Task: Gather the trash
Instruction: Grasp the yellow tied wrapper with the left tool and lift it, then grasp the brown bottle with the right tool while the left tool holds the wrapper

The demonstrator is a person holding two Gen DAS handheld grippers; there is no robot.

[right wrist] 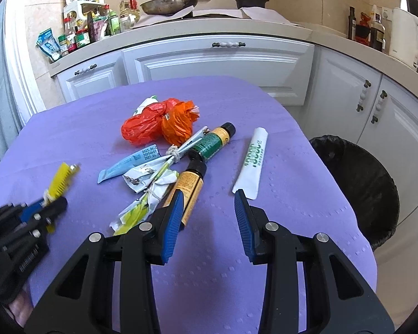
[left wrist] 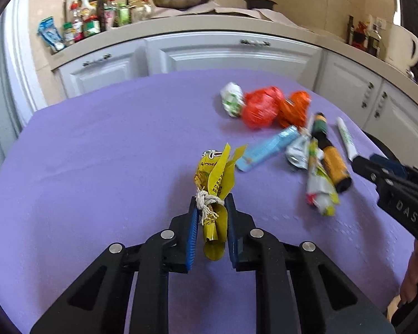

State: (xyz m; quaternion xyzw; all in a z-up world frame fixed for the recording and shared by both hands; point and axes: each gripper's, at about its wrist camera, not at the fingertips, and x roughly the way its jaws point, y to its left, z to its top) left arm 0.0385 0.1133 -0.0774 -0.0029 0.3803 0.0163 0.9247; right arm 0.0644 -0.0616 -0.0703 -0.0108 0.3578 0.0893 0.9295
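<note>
My left gripper [left wrist: 211, 198] is shut on a yellow wrapper [left wrist: 213, 172] tied with white string, its blue pads pressing both sides just above the purple tablecloth [left wrist: 97, 167]. In the right wrist view the same left gripper [right wrist: 50, 206] and the yellow wrapper [right wrist: 60, 179] sit at the far left. My right gripper [right wrist: 209, 193] stands open over bare cloth with nothing between its fingers. Its left finger is beside an orange tube [right wrist: 188, 186] and a white tube [right wrist: 250, 161] lies just beyond its right finger.
Trash lies mid-table: a red bag [right wrist: 142, 128], an orange bag [right wrist: 178, 128], a blue sachet [right wrist: 128, 162], a green tube [right wrist: 213, 142] and a string-tied crumpled wrapper [right wrist: 150, 183]. A black-lined bin [right wrist: 359, 178] stands off the table's right edge. White cabinets [right wrist: 223, 61] stand behind.
</note>
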